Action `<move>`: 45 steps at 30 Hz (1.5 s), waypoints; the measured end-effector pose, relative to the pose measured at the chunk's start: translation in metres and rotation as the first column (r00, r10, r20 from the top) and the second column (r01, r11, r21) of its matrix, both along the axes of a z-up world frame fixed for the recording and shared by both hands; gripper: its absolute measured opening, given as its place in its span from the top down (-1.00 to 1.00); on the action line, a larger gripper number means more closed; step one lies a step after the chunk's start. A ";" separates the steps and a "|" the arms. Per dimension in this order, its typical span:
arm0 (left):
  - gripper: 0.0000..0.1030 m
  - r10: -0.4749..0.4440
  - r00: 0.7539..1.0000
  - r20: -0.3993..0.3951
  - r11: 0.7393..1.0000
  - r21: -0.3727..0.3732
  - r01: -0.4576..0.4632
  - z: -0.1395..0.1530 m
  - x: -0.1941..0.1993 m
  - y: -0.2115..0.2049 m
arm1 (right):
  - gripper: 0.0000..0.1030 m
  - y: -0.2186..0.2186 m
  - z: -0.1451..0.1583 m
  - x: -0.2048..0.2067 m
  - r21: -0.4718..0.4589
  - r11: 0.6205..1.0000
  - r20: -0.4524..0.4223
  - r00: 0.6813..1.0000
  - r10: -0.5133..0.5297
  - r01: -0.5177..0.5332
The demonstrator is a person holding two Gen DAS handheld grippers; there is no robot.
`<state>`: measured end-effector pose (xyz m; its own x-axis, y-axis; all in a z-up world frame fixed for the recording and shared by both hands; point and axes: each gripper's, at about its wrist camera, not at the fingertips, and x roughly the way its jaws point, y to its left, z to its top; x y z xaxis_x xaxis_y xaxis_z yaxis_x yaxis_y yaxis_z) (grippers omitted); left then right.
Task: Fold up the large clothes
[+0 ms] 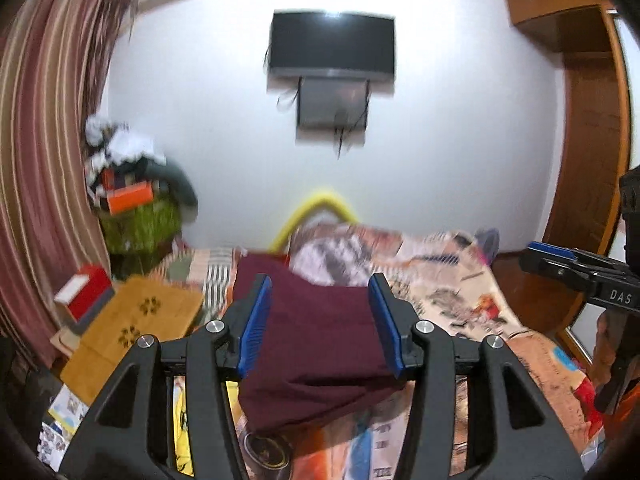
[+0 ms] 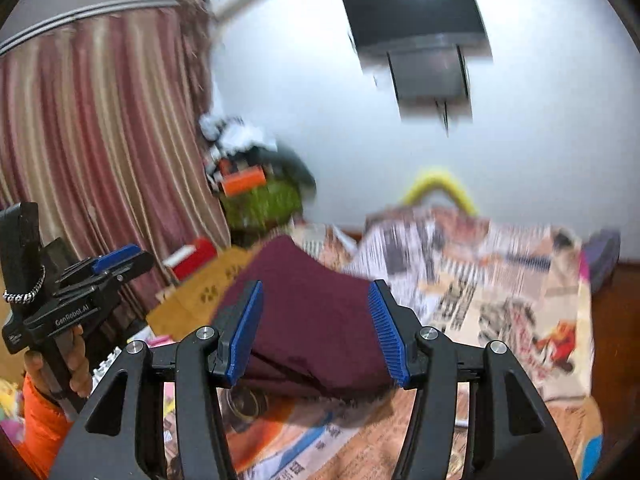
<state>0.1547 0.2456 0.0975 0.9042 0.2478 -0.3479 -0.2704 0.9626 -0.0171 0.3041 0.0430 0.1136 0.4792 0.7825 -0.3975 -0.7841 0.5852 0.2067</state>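
A folded maroon garment (image 1: 316, 336) lies on the bed, over the patterned bedspread (image 1: 460, 292). It also shows in the right wrist view (image 2: 316, 320). My left gripper (image 1: 322, 292) is open, its blue pads apart, with the garment seen between and below them. My right gripper (image 2: 316, 300) is open too, above the same garment. Neither pinches the cloth. The right gripper shows at the right edge of the left wrist view (image 1: 576, 268); the left one shows at the left of the right wrist view (image 2: 100, 268).
A brown mat with paw prints (image 1: 136, 328) and a red box (image 1: 86, 294) lie at the left. A cluttered pile on a green stand (image 1: 136, 200) stands by the striped curtain (image 1: 44, 160). A TV (image 1: 332, 46) hangs on the white wall. A wooden wardrobe (image 1: 588, 140) stands at the right.
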 end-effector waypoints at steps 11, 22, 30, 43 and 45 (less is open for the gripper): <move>-0.24 0.044 0.976 0.215 0.985 0.151 -0.078 0.008 -0.094 -0.094 | -0.01 -0.037 0.019 -0.106 0.137 0.991 0.228 0.973 -0.038 0.007; -0.95 0.146 0.958 0.248 0.981 0.087 -0.172 -0.008 -0.136 -0.109 | -0.97 -0.044 0.007 -0.127 0.122 0.984 0.243 0.957 -0.159 0.132; -0.97 0.164 0.956 0.243 0.981 0.067 -0.185 -0.016 -0.143 -0.112 | -1.00 -0.052 0.004 -0.131 0.115 0.981 0.222 0.959 -0.177 0.155; -0.99 0.169 0.962 0.214 0.978 0.082 -0.190 -0.027 -0.133 -0.114 | -1.00 -0.052 0.000 -0.136 0.097 0.981 0.217 0.959 -0.184 0.166; -0.99 0.170 0.963 0.209 0.979 0.076 -0.189 -0.029 -0.130 -0.112 | -1.00 -0.050 -0.003 -0.135 0.087 0.982 0.209 0.961 -0.180 0.165</move>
